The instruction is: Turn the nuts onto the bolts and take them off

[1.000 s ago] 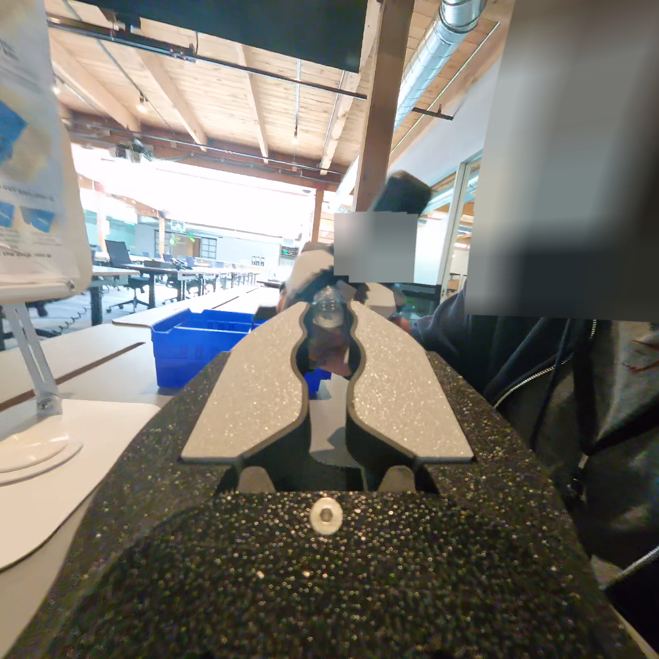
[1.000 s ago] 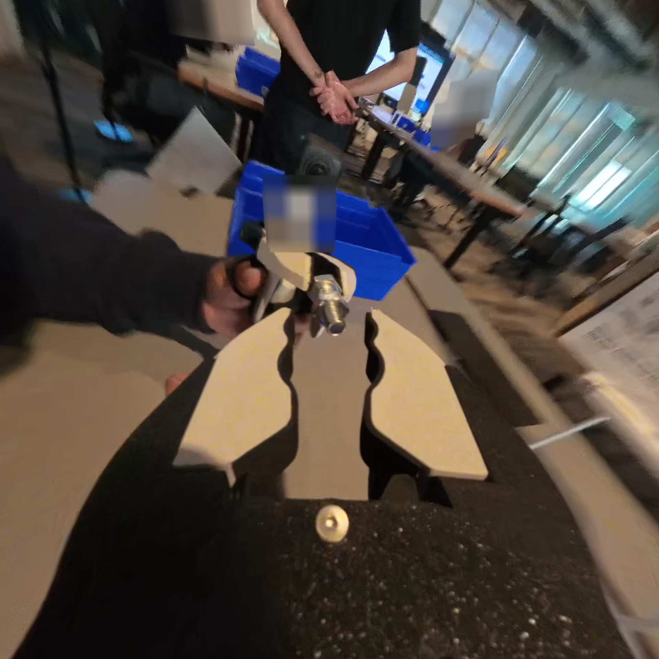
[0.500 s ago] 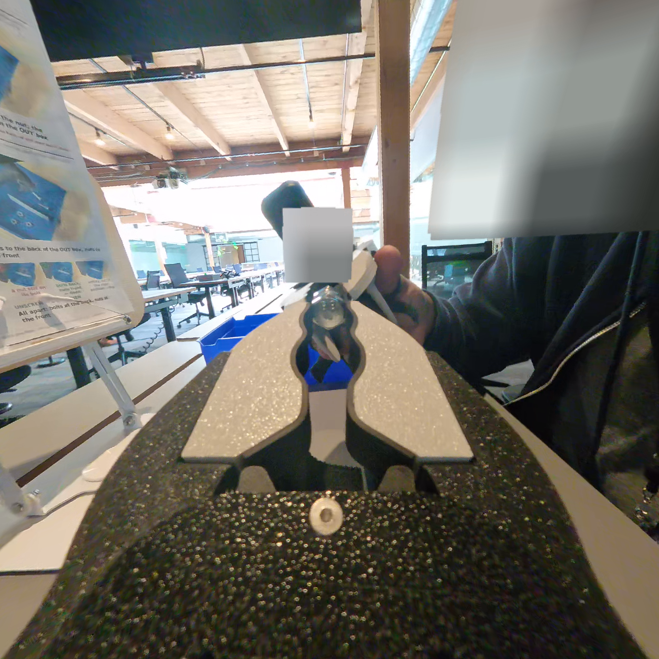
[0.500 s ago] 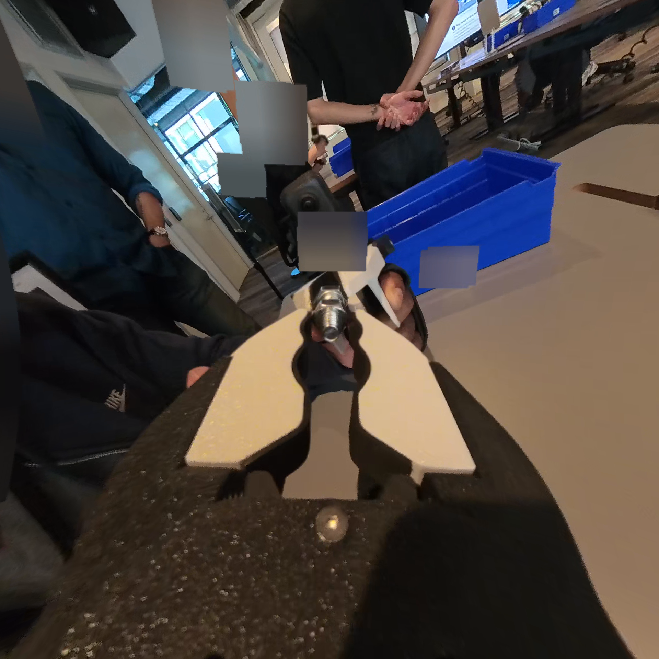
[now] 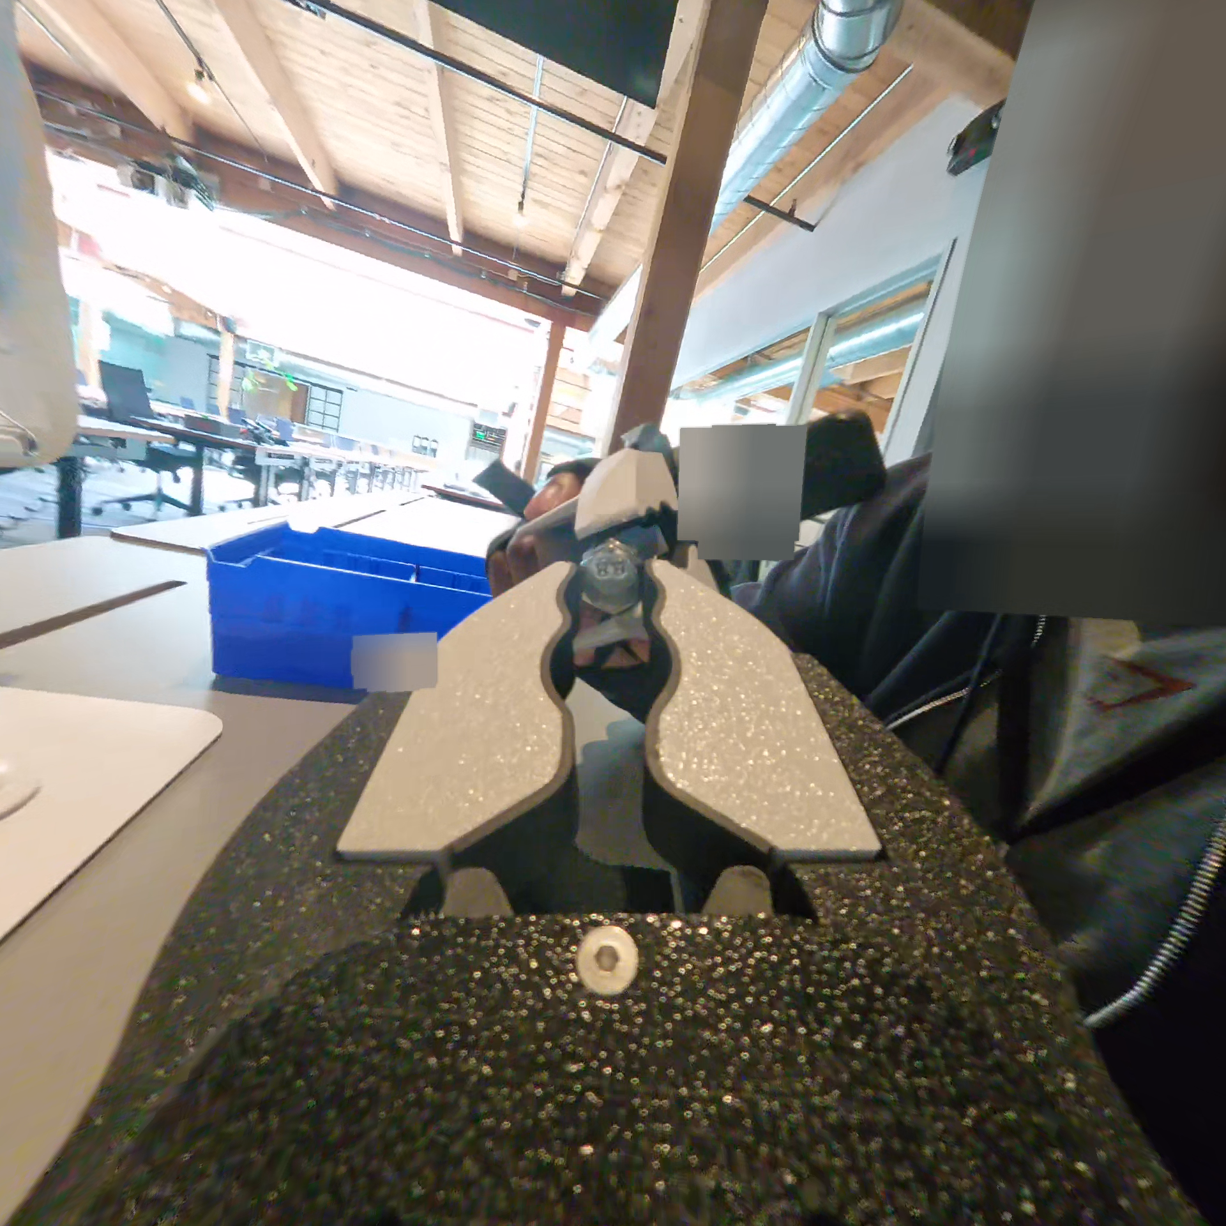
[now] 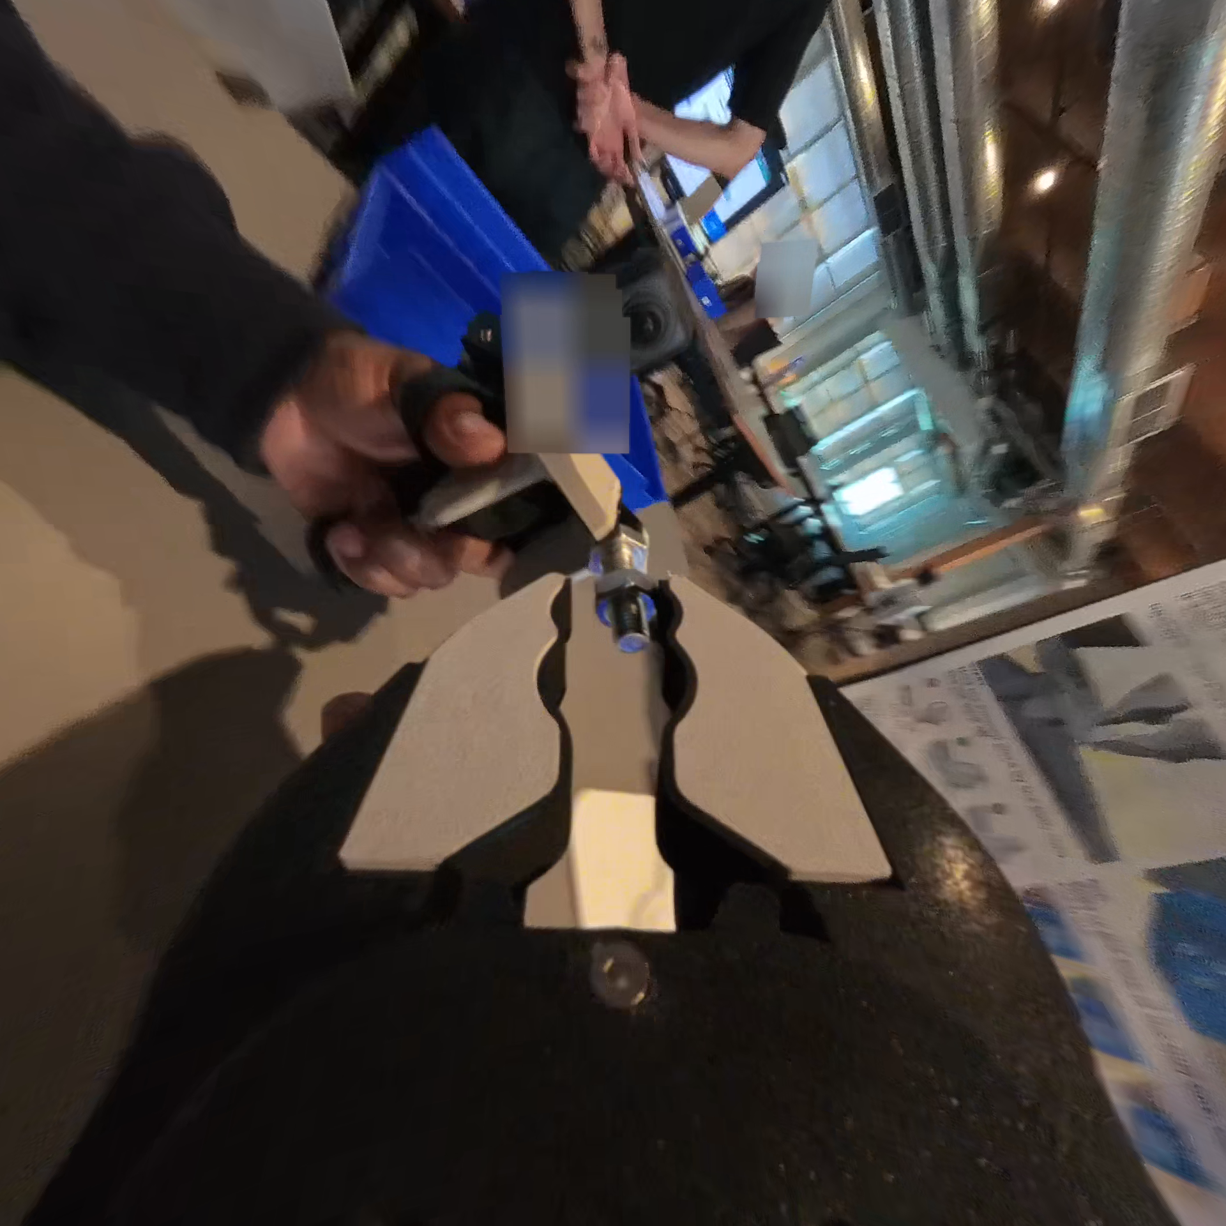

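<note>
A grey table (image 5: 133, 610) fills the lower left of the left wrist view, and a blue bin (image 5: 345, 610) with inner dividers stands on it, behind and to the left of the tools. The same bin (image 6: 424, 239) shows in the right wrist view behind the far hand. A person in a dark zipped jacket (image 5: 1061, 763) sits close at the right of the left wrist view. A printed sheet (image 6: 1075, 829) with pictures lies at the right of the right wrist view, tilted with that camera. A white flat base (image 5: 79, 763) rests on the table at the left.

The left gripper (image 5: 609, 584) is clamped on the head of a bolt (image 5: 607, 576); its hexagonal head sits squeezed between the two fingertips, held up off the table and facing the camera. In the right wrist view that gripper (image 6: 597, 511) shows farther off, held by a hand (image 6: 371, 464) in a dark sleeve, with the threaded shaft of the bolt (image 6: 627, 620) pointing toward the camera.

The right gripper (image 6: 617, 587) has its fingertips pressed against a nut (image 6: 618, 584) that sits on the shaft, with a stretch of thread showing on the near side of it. This view is motion-blurred, so how firmly the nut is pinched is hard to judge.
</note>
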